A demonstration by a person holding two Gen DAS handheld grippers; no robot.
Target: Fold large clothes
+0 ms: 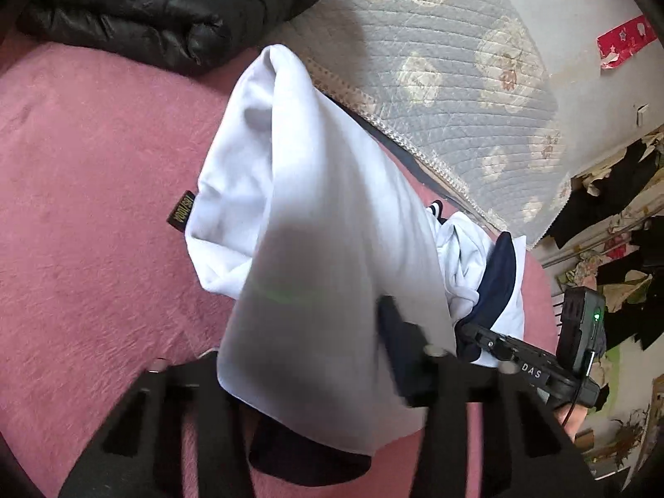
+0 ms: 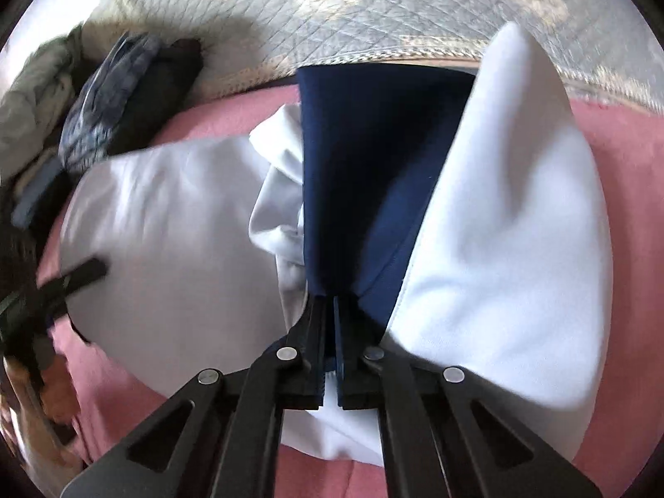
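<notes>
1. Left wrist view: my left gripper (image 1: 332, 373) points away over the pink blanket (image 1: 83, 207). The white garment (image 1: 323, 216) drapes over it and hides the fingertips; one dark finger (image 1: 398, 344) shows, so I cannot tell whether it is clamped. On the right, my right gripper (image 1: 477, 334) reaches into the garment's navy trim (image 1: 500, 274). A black puffer jacket (image 1: 166, 12) lies far left, a quilted mat (image 1: 435, 41) beyond.
2. Right wrist view: my right gripper (image 2: 330, 307) has its jaws squeezed together on the navy panel (image 2: 365, 157), which rises from the fingertips. White cloth spreads on both sides over the pink blanket (image 2: 614, 133). The left gripper (image 2: 79, 274) is blurred at the left edge.
</notes>
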